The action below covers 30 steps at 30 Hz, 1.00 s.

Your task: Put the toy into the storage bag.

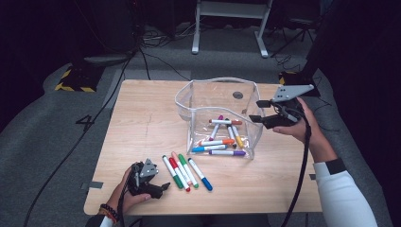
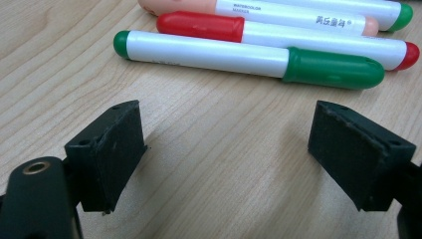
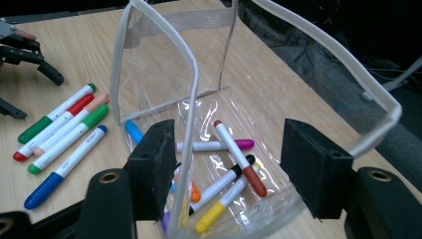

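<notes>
Right claw (image 1: 259,110) is hovering at the right rim of the clear pouch (image 1: 198,101), its jaws standing apart with nothing clamped; in the right gripper view the pouch's white-edged rim is passing between them without the pads pressing on it. Left claw (image 1: 162,187) is resting low at the near left of the worktop (image 1: 142,127), jaws apart and holding nothing, pointing toward the loose markers (image 1: 187,172).

Those loose markers are lying side by side on the worktop just near of the pouch: green, red, peach, another green, and a blue one at the right. More markers (image 1: 222,137) are lying jumbled inside the pouch, which is standing open near the middle of the worktop, toward its far right.

The worktop is showing a light wood grain, with grey tape on its near left edge. Grey carpet (image 1: 56,132) is lying all around it, with cables trailing across. A white frame (image 1: 227,23) is standing at the far side, and yellow-and-black hazard tape (image 1: 73,82) is marking a base at the far left. The room beyond is sitting dark.
</notes>
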{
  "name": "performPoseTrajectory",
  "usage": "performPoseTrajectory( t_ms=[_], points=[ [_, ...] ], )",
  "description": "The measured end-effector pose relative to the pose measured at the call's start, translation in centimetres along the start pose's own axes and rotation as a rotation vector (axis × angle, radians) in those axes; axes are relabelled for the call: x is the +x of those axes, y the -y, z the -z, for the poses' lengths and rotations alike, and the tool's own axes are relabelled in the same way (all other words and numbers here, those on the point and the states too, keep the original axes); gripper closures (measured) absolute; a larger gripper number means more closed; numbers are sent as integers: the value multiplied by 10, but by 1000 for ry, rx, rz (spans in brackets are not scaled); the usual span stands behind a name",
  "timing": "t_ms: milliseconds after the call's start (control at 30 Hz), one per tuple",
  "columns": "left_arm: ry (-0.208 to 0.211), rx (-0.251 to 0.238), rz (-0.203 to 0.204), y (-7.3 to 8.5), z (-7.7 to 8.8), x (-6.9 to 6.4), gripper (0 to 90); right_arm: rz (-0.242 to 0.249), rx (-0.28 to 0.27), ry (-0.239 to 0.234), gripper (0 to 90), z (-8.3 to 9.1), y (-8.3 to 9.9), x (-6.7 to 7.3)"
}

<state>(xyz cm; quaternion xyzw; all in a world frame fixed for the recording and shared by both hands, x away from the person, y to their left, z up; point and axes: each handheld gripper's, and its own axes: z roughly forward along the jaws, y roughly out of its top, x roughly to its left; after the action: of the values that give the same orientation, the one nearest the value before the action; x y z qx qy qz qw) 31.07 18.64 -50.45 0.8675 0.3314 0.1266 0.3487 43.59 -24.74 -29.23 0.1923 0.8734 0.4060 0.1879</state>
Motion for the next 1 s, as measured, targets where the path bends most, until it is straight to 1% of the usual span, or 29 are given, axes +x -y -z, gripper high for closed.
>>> performPoseTrajectory(
  t_ms=[67, 267, 300, 367, 433, 467, 533, 567, 600, 700, 767, 800, 867, 967, 1000],
  points=[
    [0, 1, 0, 0, 0, 0, 147, -4, -22, 16, 382, 11, 7, 6],
    [0, 0, 0, 0, 0, 0, 147, -30, -54, 48, 359, 34, 32, 22],
    [0, 0, 0, 0, 0, 0, 147, -34, -62, 47, 359, 36, 36, 25],
    [0, 0, 0, 0, 0, 0, 147, -48, -67, 62, 351, 39, 48, 33],
    [0, 0, 0, 0, 0, 0, 147, -56, -76, 56, 348, 40, 59, 39],
    [0, 0, 0, 0, 0, 0, 147, -64, -80, 63, 345, 39, 67, 44],
    [0, 0, 0, 0, 0, 0, 147, -81, -91, 43, 342, 36, 81, 51],
    [0, 0, 0, 0, 0, 0, 147, -89, -90, 45, 341, 34, 85, 53],
    [0, 1, 0, 0, 0, 0, 147, -92, -74, 53, 339, 30, 93, 58],
    [0, 0, 0, 0, 0, 0, 147, -96, -56, 48, 338, 18, 108, 68],
    [0, 0, 0, 0, 0, 0, 147, -109, -48, 22, 333, 10, 116, 74],
    [0, 0, 0, 0, 0, 0, 147, -107, -49, 11, 333, 4, 122, 80],
    [0, 1, 0, 0, 0, 0, 147, -117, -41, -15, 329, -5, 127, 87],
    [-2, 0, 1, 0, 0, 0, 147, -106, -32, -29, 323, -18, 131, 97],
    [-2, 1, 1, 0, 0, 0, 147, -107, -33, -49, 321, -24, 132, 102]
  ],
)
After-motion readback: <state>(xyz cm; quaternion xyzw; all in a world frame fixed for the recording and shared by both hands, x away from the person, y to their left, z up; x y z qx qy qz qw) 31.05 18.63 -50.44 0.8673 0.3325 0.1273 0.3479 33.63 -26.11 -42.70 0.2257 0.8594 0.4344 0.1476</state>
